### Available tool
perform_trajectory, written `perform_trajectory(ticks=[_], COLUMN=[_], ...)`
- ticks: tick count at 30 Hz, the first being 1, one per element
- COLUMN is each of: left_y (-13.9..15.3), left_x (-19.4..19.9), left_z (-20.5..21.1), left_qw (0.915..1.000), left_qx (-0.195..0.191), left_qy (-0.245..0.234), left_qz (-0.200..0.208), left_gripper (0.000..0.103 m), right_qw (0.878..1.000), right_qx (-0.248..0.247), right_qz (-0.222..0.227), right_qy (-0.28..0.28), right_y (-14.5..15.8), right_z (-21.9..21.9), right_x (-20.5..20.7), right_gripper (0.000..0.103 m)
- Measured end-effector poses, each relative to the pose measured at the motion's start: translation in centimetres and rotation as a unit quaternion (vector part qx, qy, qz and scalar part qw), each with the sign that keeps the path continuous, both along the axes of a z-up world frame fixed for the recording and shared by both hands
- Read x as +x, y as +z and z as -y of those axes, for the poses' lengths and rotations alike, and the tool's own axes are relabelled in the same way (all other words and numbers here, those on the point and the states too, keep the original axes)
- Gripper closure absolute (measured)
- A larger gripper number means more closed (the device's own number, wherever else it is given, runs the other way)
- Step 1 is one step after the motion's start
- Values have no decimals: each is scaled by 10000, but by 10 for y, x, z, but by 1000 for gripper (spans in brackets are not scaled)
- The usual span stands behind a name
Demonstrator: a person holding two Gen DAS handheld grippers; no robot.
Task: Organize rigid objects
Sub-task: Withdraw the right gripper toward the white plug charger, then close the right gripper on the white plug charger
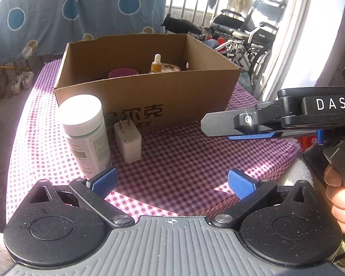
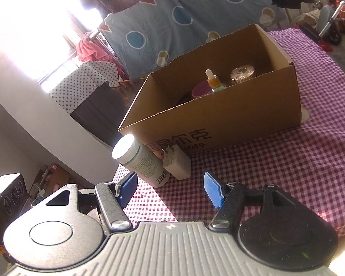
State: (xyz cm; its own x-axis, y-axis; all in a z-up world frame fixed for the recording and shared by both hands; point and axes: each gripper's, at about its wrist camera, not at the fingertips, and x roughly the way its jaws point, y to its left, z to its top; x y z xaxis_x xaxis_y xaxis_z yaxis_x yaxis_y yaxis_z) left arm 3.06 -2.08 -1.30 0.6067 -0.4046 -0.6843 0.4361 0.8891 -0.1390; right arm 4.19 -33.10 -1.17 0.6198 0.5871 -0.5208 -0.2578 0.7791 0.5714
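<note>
Left wrist view: left gripper hangs with jaws apart and empty; just ahead to its left stand the upright white bottle and charger, cardboard box behind; right gripper, also spread, sits farther

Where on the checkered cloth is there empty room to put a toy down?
The checkered cloth lies bare in front of the cardboard box, from the white charger across to the right gripper. The box's right side is free too. It is crowded at the front left: the white bottle and charger stand close together against the box.
</note>
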Motion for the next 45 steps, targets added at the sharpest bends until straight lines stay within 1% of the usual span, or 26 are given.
perform_trajectory(ticks=[5, 9, 10, 12, 16, 18, 19, 21, 23, 24, 25, 26, 29, 36, 45], left_y=[-11, -22, -25, -30, -40, -42, -43, -45, -47, -47, -48, -48, -48, -44, -39], left_x=[9, 20, 23, 29, 38, 41, 42, 46, 50, 52, 53, 56, 58, 58, 44], left_z=[0, 4, 5, 7, 10, 12, 13, 14, 13, 13, 13, 11, 9, 14, 25], left_qw=[9998, 9991, 9988, 9984, 9982, 9983, 9983, 9983, 9983, 9981, 9979, 9977, 9975, 9984, 9995], left_qx=[-18, 96, 108, 111, 73, 78, 76, 66, 46, 65, 71, 75, 104, 86, 8], left_qy=[182, 383, 432, 503, 552, 532, 527, 530, 562, 605, 634, 673, 705, 551, 238], left_qz=[-23, 163, 222, 251, 243, 245, 248, 213, 136, 99, 79, 40, -6, -80, -223], left_gripper=[1, 1, 2, 3, 7, 9, 9, 12, 23, 24, 27, 33, 39, 41, 42], right_qw=[9999, 9997, 9996, 9988, 9959, 9943, 9936, 9922, 9908, 9899, 9892, 9887, 9882, 9876, 9880], right_qx=[-45, 17, 52, 152, 351, 389, 393, 408, 419, 438, 448, 448, 408, 391, 447], right_qz=[-118, -191, -239, -419, -753, -876, -928, -1009, -1091, -1128, -1159, -1186, -1210, -1306, -1393], right_qy=[28, 117, 130, 193, 360, 476, 518, 603, 687, 734, 776, 803, 850, 782, 505], right_y=[-7, -12, -14, -22, -36, -42, -45, -48, -52, -54, -55, -56, -57, -55, -59], right_z=[-2, -11, -12, -15, -25, -32, -34, -39, -43, -45, -47, -48, -50, -46, -24], right_x=[14, 34, 40, 56, 86, 97, 103, 112, 121, 124, 126, 128, 130, 130, 107], right_gripper=[36, 38, 40, 49, 54, 59, 60, 62, 65, 66, 66, 67, 67, 67, 67])
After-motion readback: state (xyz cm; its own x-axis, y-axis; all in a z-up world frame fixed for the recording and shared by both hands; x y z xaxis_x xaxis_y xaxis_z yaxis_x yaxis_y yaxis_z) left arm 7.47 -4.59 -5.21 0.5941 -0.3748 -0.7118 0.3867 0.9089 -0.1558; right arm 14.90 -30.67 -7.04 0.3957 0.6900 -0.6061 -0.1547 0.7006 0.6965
